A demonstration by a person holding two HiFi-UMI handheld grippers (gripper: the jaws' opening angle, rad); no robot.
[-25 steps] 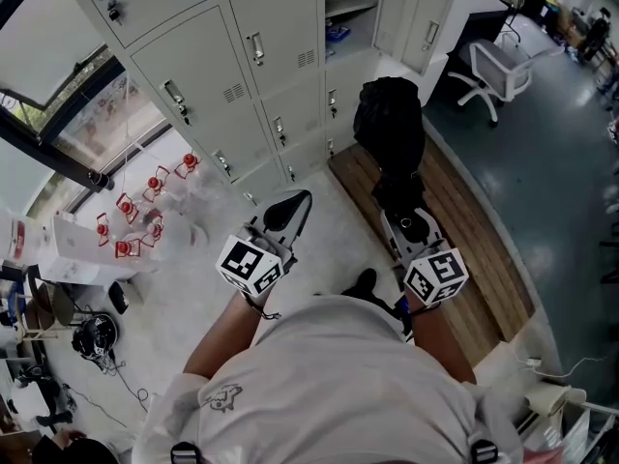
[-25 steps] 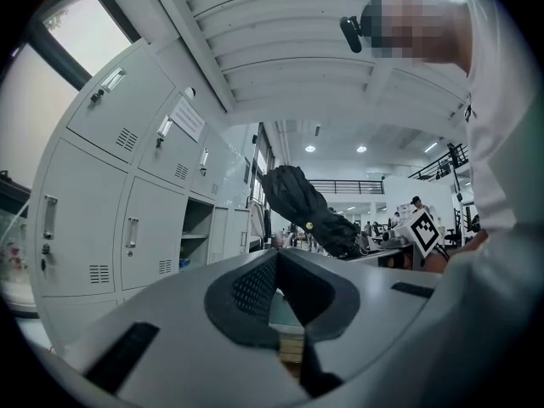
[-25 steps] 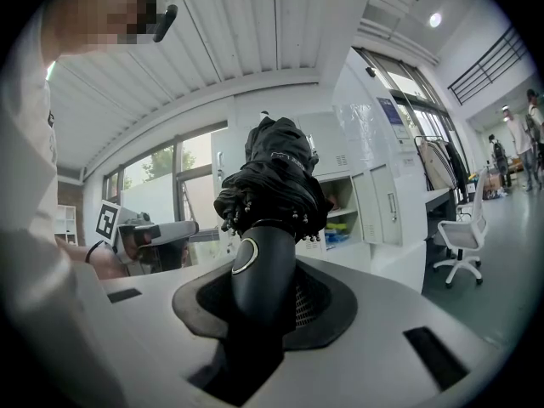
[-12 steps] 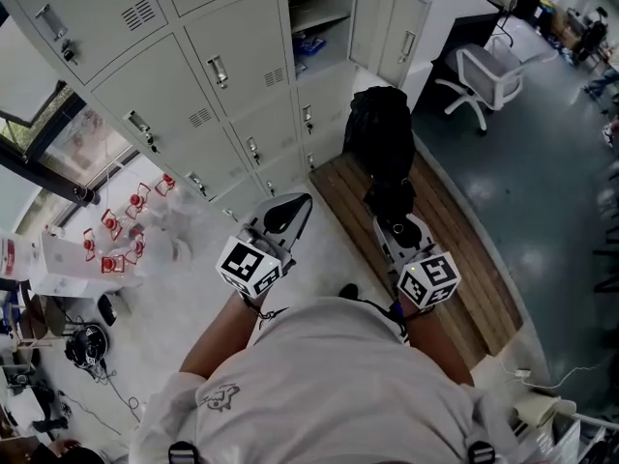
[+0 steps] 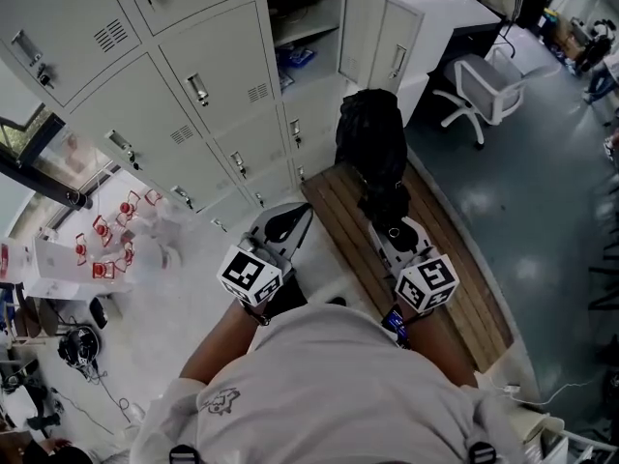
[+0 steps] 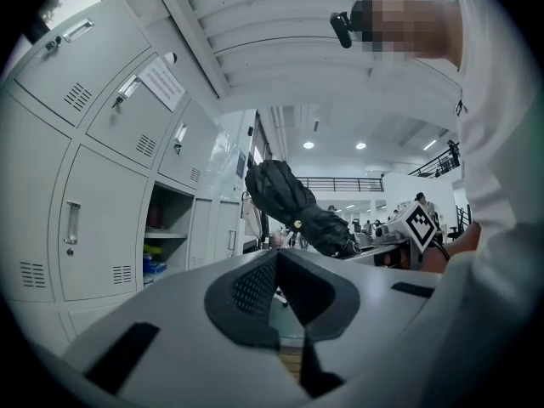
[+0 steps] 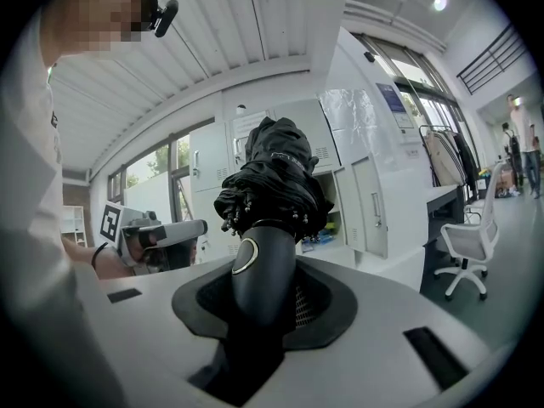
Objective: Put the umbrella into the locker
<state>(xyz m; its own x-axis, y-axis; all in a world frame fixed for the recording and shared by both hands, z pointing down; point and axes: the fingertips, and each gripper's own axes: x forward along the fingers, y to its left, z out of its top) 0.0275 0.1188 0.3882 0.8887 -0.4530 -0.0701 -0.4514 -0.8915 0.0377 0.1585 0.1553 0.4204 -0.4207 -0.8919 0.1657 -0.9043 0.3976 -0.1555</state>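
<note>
Two grippers, one item carried. Item: folded black umbrella (image 5: 372, 148), held by its handle in the right gripper (image 5: 392, 228), whose jaws are clamped on the black grip; the bundled canopy points ahead toward the open locker (image 5: 308, 29) and sits short of it and to its right, not yet at its mouth. Left gripper (image 5: 285, 222): jaws drawn together with nothing between them, carried short of the open locker and just left of the umbrella. The locker's door (image 5: 377, 42) stands swung out on its right; some blue things (image 5: 295, 58) lie inside, under a shelf. Step in hand, as judged: the approach, with insertion not begun. Next move calls for closing the remaining gap, lining the umbrella tip with the opening clear of the door edge, then pushing it in before letting go. Change since the earlier frames: the open locker, then cut by the top edge, now shows fuller and nearer; both grippers advanced together, with the grip unchanged.
</note>
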